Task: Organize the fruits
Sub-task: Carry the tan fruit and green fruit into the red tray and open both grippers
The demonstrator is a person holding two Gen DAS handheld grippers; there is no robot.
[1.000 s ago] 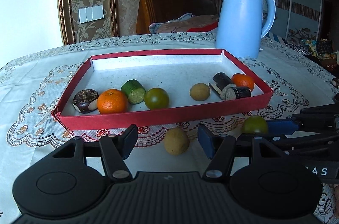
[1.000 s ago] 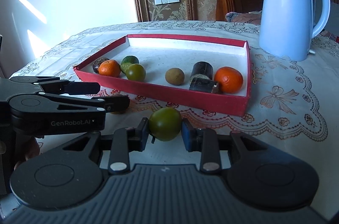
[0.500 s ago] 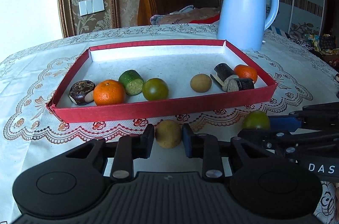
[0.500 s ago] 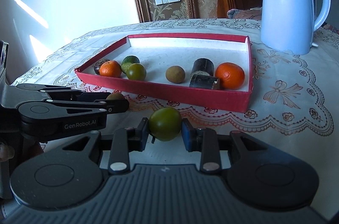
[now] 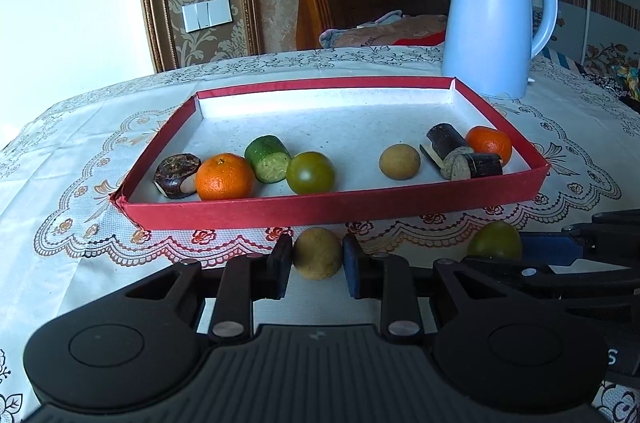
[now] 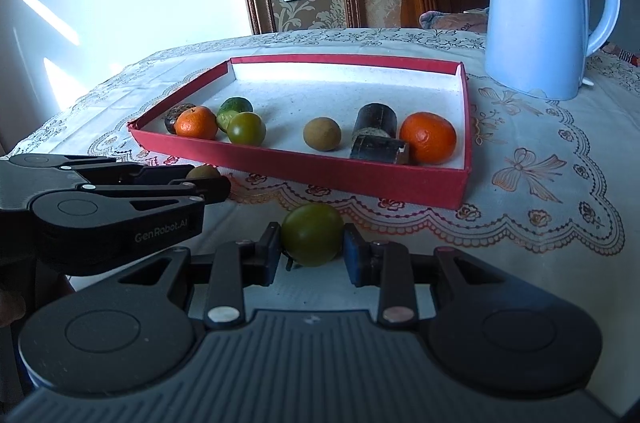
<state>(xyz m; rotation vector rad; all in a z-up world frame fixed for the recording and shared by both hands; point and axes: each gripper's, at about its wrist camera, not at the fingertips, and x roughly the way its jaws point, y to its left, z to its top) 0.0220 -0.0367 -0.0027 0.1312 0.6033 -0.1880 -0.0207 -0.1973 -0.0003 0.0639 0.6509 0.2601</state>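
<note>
Left tool point(image 5: 316, 257): just clamped the tan fruit point(image 5: 317, 253), earlier loose at 6 o'clock of the red tray point(image 5: 328, 211).
Right tool point(image 6: 312, 243): still pinching the green fruit point(image 6: 313, 234), on the surface.
Meaning: both seem ready for the tray.

A round tan fruit point(image 5: 317, 253) and a green fruit point(image 6: 312, 234) sit just in front of the red tray point(image 5: 328, 211). Inside lie two oranges, a cucumber piece point(image 5: 268, 159), another green fruit, another tan one and dark cut pieces.
</note>
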